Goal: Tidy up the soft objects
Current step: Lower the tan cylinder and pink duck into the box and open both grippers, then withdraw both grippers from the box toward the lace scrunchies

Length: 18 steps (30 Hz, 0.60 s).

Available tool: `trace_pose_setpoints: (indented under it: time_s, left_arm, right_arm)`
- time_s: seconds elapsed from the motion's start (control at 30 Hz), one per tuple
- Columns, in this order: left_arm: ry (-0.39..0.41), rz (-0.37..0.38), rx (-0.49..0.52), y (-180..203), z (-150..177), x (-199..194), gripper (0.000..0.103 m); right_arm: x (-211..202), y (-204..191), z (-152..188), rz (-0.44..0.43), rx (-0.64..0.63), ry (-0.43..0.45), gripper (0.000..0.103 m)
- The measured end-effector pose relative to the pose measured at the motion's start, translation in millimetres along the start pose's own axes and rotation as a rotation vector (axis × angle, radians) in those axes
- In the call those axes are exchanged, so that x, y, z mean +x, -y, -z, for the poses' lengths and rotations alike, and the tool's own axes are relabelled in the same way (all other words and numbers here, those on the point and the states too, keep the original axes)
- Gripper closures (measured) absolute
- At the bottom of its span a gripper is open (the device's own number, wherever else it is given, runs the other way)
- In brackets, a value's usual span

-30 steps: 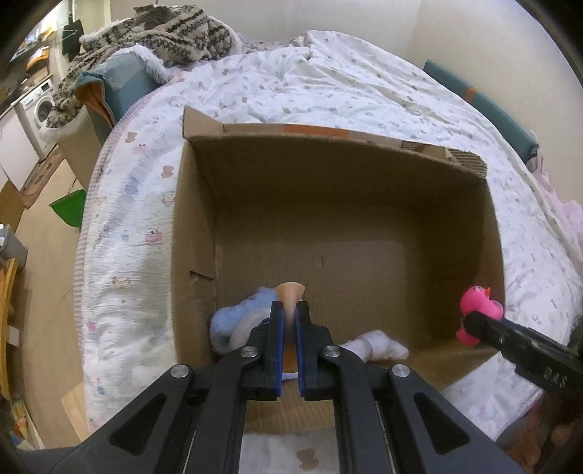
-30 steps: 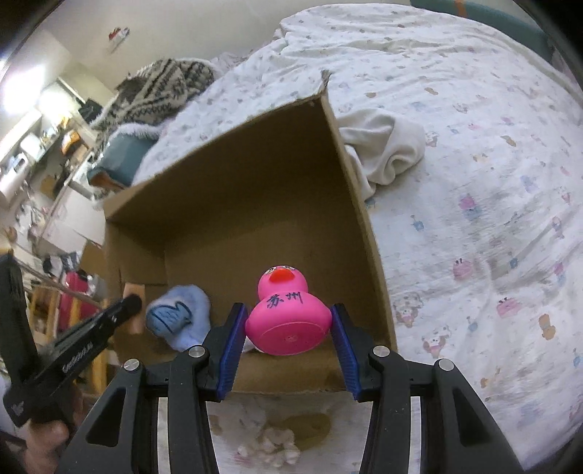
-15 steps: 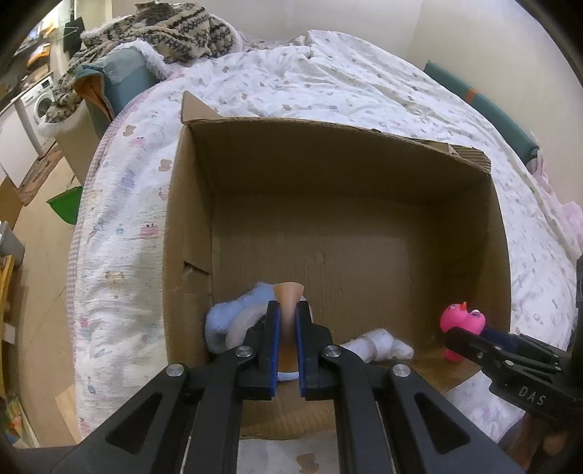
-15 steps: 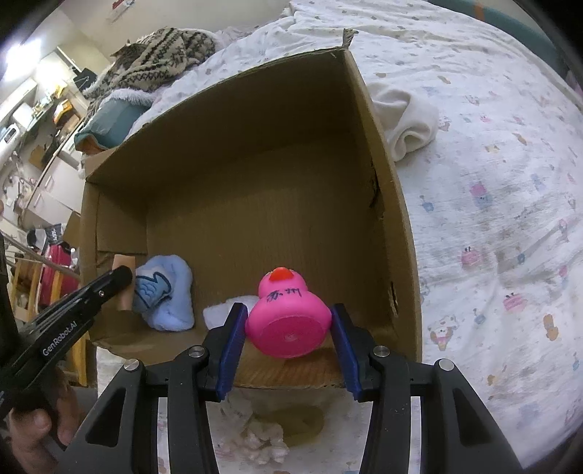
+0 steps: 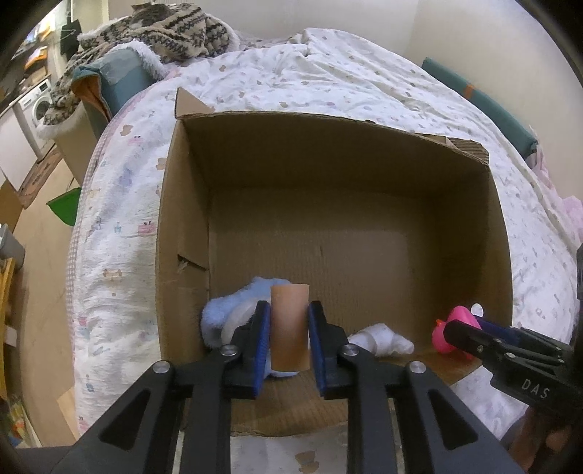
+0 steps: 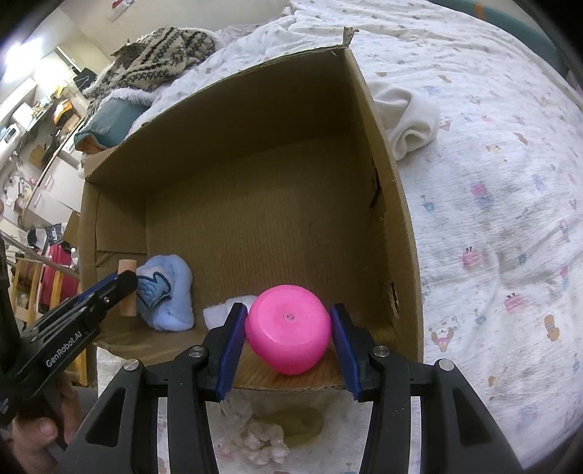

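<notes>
Tan cylinder (image 5: 289,326) between opening left tool (image 5: 289,339); pink duck (image 6: 288,333) in right tool's (image 6: 288,339) grip.

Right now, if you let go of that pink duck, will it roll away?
Probably a little. The pink duck looks round and smooth between the right gripper, so it may wobble. The cardboard box would likely stop it. It looks hollow, so probably light.

A home bedroom: printed quilt (image 5: 328,84) covering the bed, knit blanket (image 5: 164,29) heaped behind, washing machine (image 5: 38,105) off left.
</notes>
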<state>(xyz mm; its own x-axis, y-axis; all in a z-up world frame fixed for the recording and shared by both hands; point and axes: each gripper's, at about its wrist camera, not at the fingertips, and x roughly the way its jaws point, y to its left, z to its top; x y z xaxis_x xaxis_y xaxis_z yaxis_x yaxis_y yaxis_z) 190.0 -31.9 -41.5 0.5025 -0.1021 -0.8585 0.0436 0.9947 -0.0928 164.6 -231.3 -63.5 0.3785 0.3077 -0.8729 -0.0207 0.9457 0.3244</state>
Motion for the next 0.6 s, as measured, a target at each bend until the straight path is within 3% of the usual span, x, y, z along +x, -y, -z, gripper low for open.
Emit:
trace_pose_setpoints:
  time_s: [0.13,0.2,0.27,0.47,0.6]
  left_arm:
    - [-0.005,0.007,0.004,2.3,0.1,0.1,0.073]
    - [0.006,0.007,0.002,3.1,-0.6,-2.0,0.059]
    - [0.027,-0.007,-0.004,3.4,-1.5,-5.9,0.036]
    - [0.039,-0.042,-0.020,0.1,-3.9,-8.1,0.034]
    - [0.033,-0.034,-0.052,-5.4,-5.2,-7.9,0.034]
  right_arm:
    - [1.6,-1.9,-0.2,0.000,-0.005,-0.003,0.054]
    - [1.8,-2.3,-1.1,-0.004,-0.003,-0.002,0.054]
    - [1.9,-1.6,-1.8,-0.010,0.002,0.000,0.054]
    - [-2.8,-1.5,-2.5,-0.034,0.003,0.018,0.053]
    - [-6.0,-0.6,-2.7,-0.044,0.011,0.036,0.037]
